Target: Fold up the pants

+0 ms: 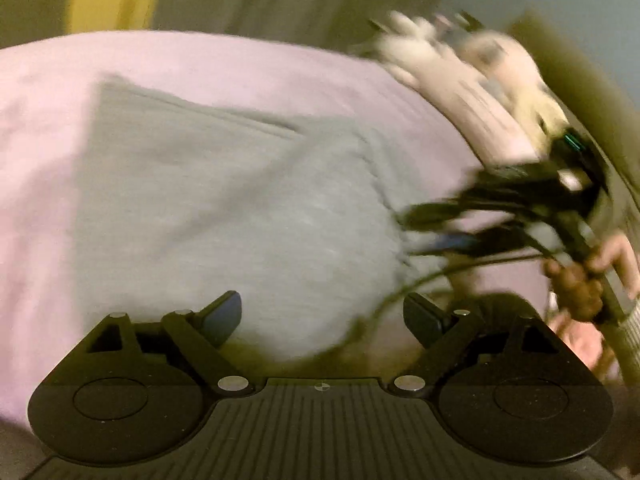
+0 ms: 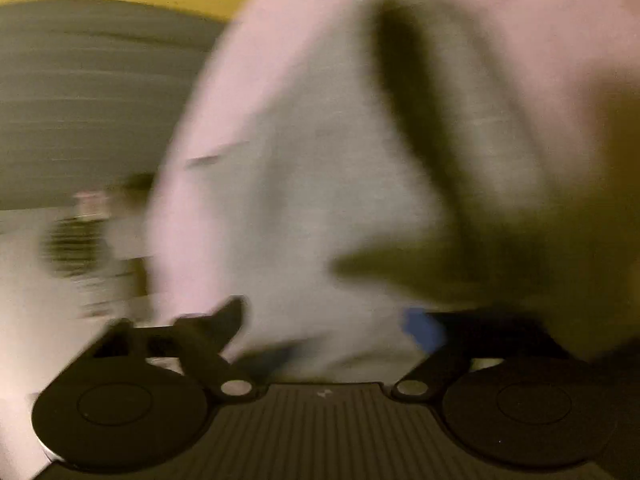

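— Pink bedsheet [image 1: 48,128] covers the whole work surface, with a yellow wall behind it. Where are the pants?

— The grey pants [image 1: 224,200] lie spread on the sheet, straight ahead of both grippers. The left gripper [image 1: 322,316] stands open and holds nothing; cloth lies under the gap but the pads do not touch it.

— And the right gripper [image 2: 324,320]?

— About half open, with grey fabric running between its fingers. The view is badly smeared, so I'd only say it probably hasn't pinched the cloth yet.

— How should the fold go?

— I'd take both corners of the same edge, pinch deep enough to catch every layer, lift together and carry the edge over evenly, so it lands square on the far part without bunching.

— Any containers?

— None that I can make out: no basket or box, only blurred pale clutter [image 1: 460,64] at the bed's far side.
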Demonstrator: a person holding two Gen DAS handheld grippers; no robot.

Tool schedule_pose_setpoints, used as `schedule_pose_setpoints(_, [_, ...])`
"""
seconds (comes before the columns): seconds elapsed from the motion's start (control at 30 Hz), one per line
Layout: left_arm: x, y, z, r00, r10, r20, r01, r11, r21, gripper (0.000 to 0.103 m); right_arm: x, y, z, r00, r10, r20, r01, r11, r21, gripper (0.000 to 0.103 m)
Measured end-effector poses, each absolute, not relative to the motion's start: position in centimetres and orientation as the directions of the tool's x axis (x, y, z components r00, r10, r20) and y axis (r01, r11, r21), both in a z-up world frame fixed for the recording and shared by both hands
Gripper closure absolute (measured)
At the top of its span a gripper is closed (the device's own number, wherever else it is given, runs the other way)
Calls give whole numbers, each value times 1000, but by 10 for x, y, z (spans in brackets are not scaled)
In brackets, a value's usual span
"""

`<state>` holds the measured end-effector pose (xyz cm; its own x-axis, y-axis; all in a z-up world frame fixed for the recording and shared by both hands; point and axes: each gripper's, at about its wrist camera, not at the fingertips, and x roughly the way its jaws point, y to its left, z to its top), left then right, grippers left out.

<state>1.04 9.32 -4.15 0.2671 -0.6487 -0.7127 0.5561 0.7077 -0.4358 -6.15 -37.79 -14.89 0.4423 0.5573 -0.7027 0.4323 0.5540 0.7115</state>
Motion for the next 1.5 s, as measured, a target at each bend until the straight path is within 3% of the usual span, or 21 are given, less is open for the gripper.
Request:
schedule_pose_setpoints(0.03, [16, 106, -37, 298, -638, -711, 533, 728, -430, 7, -69, -388, -143, 475, 532, -701, 434, 551, 713, 62])
schedule_pose_setpoints(0.07, [23, 117, -35, 323, -625, -711, 515, 746, -422, 7, -74, -396, -132, 506, 504, -700, 419, 566, 710, 51])
schedule_pose_setpoints(0.1, [31, 125, -36, 340, -608, -717, 496, 764, -412, 7, -76, -401, -121, 515, 471, -716, 399, 608, 687, 36])
schedule_pose_setpoints(0.13, [44, 131, -37, 362, -577, -732, 463, 793, -396, 7, -73, -402, -109, 521, 408, -750, 385, 672, 633, 4])
schedule_pose_setpoints(0.2, [71, 138, -47, 373, -552, -746, 426, 816, -391, 7, -64, -404, -96, 548, 354, -758, 321, 748, 581, 4])
schedule_pose_setpoints(0.33, [111, 134, -75, 294, -601, -744, 397, 784, -477, 7, -20, -403, -124, 463, 515, -722, 214, 725, 655, 4])
schedule_pose_setpoints(0.43, [130, 129, -93, 247, -632, -735, 404, 756, -514, 7, 12, -393, -150, 402, 516, -757, 188, 762, 619, 4])
schedule_pose_setpoints(0.6, [157, 126, -120, 173, -690, -703, 383, 704, -598, 7, 37, -401, -170, 357, 570, -740, 157, 744, 649, 4])
schedule_pose_setpoints(0.73, [162, 113, -118, 141, -678, -721, 446, 694, -565, 7, 25, -421, -163, 326, 593, -736, 148, 737, 659, 4])
schedule_pose_setpoints(0.83, [161, 114, -120, 123, -695, -708, 493, 662, -565, 7, 12, -441, -154, 345, 528, -776, 106, 800, 591, 4])
schedule_pose_setpoints(0.97, [165, 127, -129, 105, -760, -641, 430, 617, -660, 6, 11, -464, -182, 330, 660, -675, 170, 661, 731, 4])
schedule_pose_setpoints(1.23, [178, 79, -137, 72, -756, -650, 435, 611, -662, 2, 15, -452, -203, 397, 739, -544, 137, 539, 831, 3])
schedule_pose_setpoints(1.33, [180, 72, -132, 107, -726, -680, 420, 653, -631, 21, 10, -452, -198, 400, 727, -558, 134, 556, 820, 4])
schedule_pose_setpoints(1.43, [183, 74, -130, 132, -695, -707, 354, 699, -621, 47, 13, -434, -195, 398, 670, -627, 101, 647, 756, 4])
schedule_pose_setpoints(1.47, [184, 77, -128, 137, -692, -708, 324, 707, -628, 60, 15, -427, -192, 397, 642, -656, 101, 680, 727, 4])
schedule_pose_setpoints(1.5, [184, 80, -126, 143, -697, -702, 306, 706, -638, 65, 16, -418, -185, 395, 610, -686, 90, 718, 690, 9])
